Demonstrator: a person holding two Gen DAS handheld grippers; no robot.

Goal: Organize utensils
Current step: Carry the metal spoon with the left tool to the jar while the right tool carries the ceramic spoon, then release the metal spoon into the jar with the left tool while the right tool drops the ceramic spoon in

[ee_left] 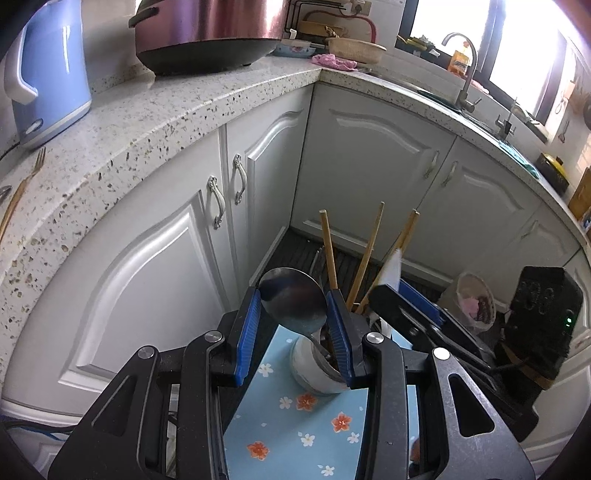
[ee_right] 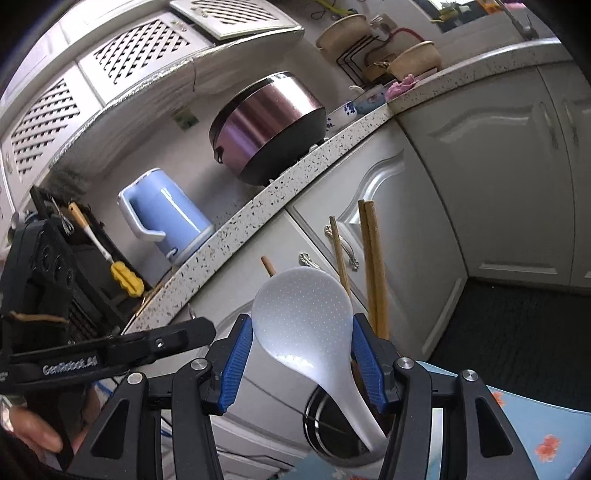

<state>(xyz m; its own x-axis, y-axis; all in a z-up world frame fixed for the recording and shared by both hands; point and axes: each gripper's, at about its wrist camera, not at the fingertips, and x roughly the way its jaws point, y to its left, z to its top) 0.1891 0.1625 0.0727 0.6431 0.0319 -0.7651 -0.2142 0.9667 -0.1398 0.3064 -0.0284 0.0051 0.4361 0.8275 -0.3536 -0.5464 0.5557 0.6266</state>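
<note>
A steel utensil cup (ee_left: 314, 369) stands on a blue flowered mat (ee_left: 295, 424). It holds wooden chopsticks (ee_left: 328, 251), a metal spoon (ee_left: 291, 299) and a white rice paddle (ee_right: 303, 317). My left gripper (ee_left: 293, 295) is closed on the bowl of the metal spoon, whose handle is in the cup. My right gripper (ee_right: 301, 332) is closed on the head of the white rice paddle, whose handle is in the cup (ee_right: 332, 432). The right gripper also shows in the left wrist view (ee_left: 413, 306), just right of the cup.
A speckled counter (ee_left: 147, 122) carries a blue kettle (ee_left: 48, 74), a pink rice cooker (ee_left: 210, 33) and a gold fork (ee_left: 22, 188). White cabinet doors (ee_left: 369, 155) stand behind the cup. A sink faucet (ee_left: 461, 66) is at the far right. A knife rack (ee_right: 92, 251) stands left of the kettle.
</note>
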